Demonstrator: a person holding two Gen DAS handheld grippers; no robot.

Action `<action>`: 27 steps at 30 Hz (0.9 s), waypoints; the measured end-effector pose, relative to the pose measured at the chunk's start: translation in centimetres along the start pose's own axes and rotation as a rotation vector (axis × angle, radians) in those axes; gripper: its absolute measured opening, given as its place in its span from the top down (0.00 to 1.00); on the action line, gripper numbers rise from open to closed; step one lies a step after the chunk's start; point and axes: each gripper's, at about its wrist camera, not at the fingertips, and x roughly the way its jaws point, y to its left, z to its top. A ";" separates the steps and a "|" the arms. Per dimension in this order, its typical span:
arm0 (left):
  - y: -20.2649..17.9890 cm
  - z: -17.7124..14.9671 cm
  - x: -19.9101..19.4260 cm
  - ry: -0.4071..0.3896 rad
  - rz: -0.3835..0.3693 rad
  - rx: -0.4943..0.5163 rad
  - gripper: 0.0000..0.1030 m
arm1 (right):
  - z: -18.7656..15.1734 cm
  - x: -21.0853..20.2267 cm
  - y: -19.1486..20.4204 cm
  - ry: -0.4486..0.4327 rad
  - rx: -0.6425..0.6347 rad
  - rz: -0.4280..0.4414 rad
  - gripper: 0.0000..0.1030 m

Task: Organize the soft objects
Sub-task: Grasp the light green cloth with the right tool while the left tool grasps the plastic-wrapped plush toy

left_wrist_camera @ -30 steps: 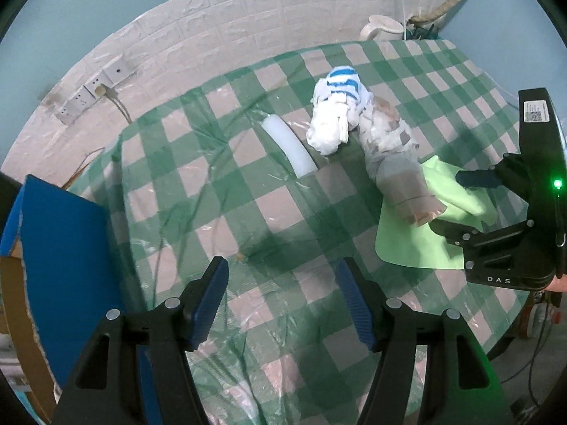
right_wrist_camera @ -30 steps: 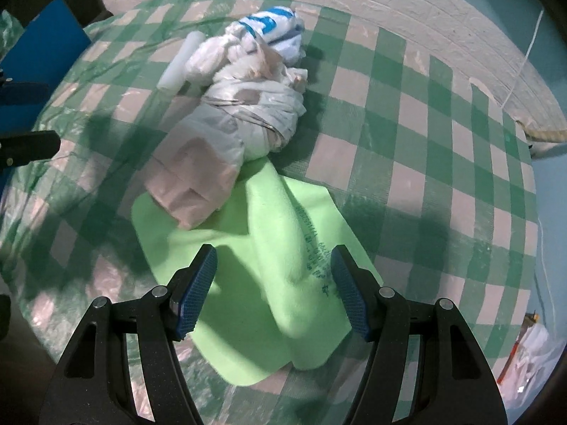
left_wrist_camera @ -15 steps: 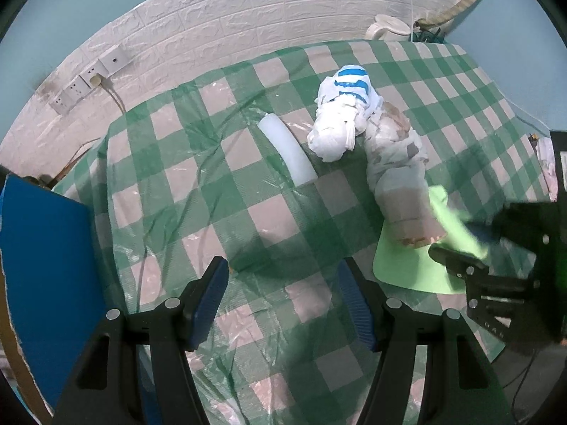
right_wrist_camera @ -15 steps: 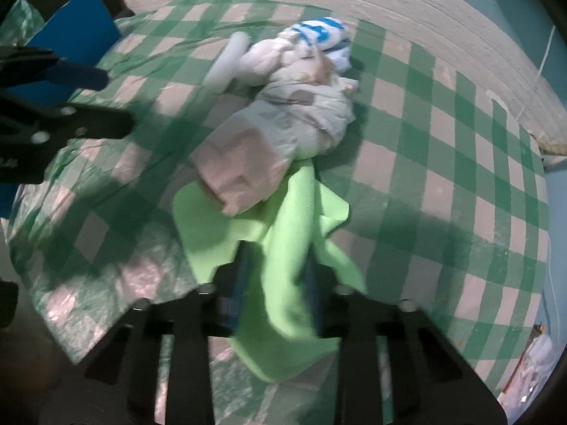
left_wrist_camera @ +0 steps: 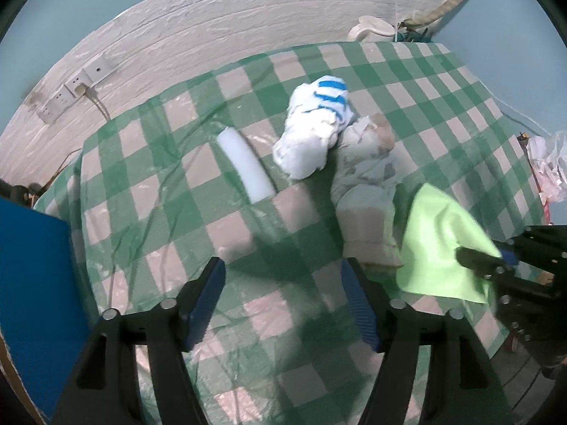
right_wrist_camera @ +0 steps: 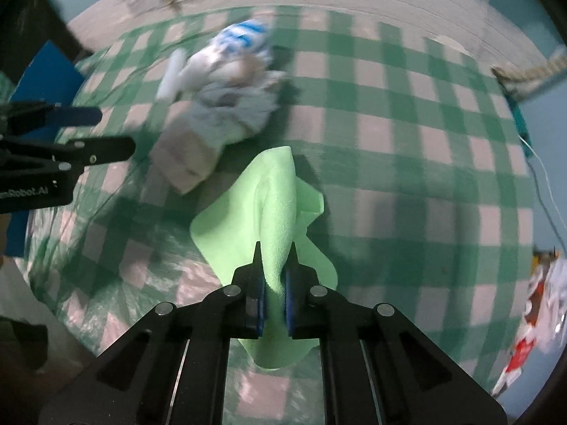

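My right gripper (right_wrist_camera: 273, 252) is shut on a light green cloth (right_wrist_camera: 276, 198) and holds it lifted off the checked table, clear of the garment pile; the cloth also shows in the left wrist view (left_wrist_camera: 441, 244). A rolled beige-and-white garment (left_wrist_camera: 368, 191) lies beside a white bundle with blue stripes (left_wrist_camera: 315, 131); both are blurred in the right wrist view (right_wrist_camera: 226, 106). My left gripper (left_wrist_camera: 285, 283) is open and empty above the table, left of the beige garment.
A white foam cylinder (left_wrist_camera: 246, 164) lies left of the striped bundle. A blue board (left_wrist_camera: 32, 294) stands at the table's left edge. The green-checked tablecloth (left_wrist_camera: 149, 219) is under clear plastic. Wall sockets (left_wrist_camera: 76, 86) and a cable are behind.
My right gripper closed on the green cloth and lifted it back away from the beige garment. The left gripper stayed open and pulled back a little.
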 end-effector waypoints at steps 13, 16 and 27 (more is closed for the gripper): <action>-4.1 3.2 2.3 -0.030 0.039 0.051 0.25 | 2.0 -1.7 -4.1 -0.106 0.192 -0.006 0.94; -4.9 3.9 2.7 -0.024 0.038 0.069 0.25 | 2.9 -1.4 -4.1 -0.116 0.209 -0.001 0.94; -6.7 5.5 4.6 -0.002 0.013 0.114 0.38 | 3.4 -1.4 -5.1 -0.140 0.285 -0.003 0.94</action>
